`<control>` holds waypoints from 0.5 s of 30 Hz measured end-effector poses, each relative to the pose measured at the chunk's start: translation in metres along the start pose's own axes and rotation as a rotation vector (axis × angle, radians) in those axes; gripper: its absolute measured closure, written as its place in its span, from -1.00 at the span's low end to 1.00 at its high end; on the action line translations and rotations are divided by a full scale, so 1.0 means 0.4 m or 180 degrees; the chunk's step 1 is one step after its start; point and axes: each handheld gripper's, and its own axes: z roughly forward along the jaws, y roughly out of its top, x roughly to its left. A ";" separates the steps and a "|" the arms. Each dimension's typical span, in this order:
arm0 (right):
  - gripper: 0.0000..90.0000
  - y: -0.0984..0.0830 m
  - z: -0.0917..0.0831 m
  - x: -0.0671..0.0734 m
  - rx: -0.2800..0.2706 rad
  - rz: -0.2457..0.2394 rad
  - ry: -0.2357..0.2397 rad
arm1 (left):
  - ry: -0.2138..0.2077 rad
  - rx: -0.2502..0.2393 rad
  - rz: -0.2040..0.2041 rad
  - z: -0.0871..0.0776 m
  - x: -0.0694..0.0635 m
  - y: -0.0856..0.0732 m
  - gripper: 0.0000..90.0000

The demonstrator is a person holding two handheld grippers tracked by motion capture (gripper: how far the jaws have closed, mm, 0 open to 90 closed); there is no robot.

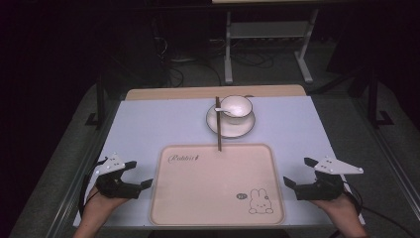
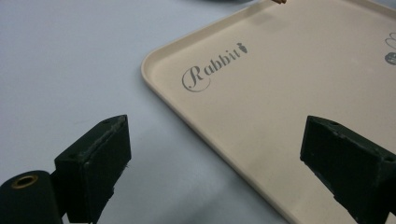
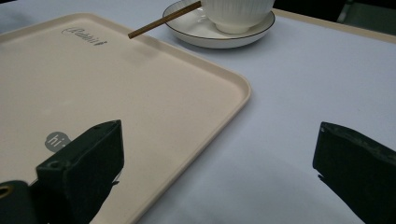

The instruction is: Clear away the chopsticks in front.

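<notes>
Beside tray (image 1: 218, 218): left gripper (image 1: 140, 175), right gripper (image 1: 296, 174), jaws apart (nothing held).

The high view is dim, with the room beyond the table (image 1: 148, 124) sunk in near-black. Light falls from above, leaving soft shadows. The gripper views are brighter and even; the near black jaws are slightly soft, while the tray (image 2: 261, 107) print stays sharp. No strong glare shows.
</notes>
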 end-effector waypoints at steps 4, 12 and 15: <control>-0.97 0.001 0.000 -0.002 0.0000 0.0019 0.0022 | -0.0011 -0.0028 -0.0016 0.012 0.000 0.015 -0.83; -0.97 -0.001 -0.002 -0.002 -0.0019 0.0038 0.0024 | -0.0052 -0.0077 0.0026 0.039 -0.005 0.052 -0.82; -0.97 -0.001 -0.001 -0.003 -0.0015 0.0050 0.0024 | -0.0080 -0.0050 0.0056 0.050 -0.008 0.063 -0.82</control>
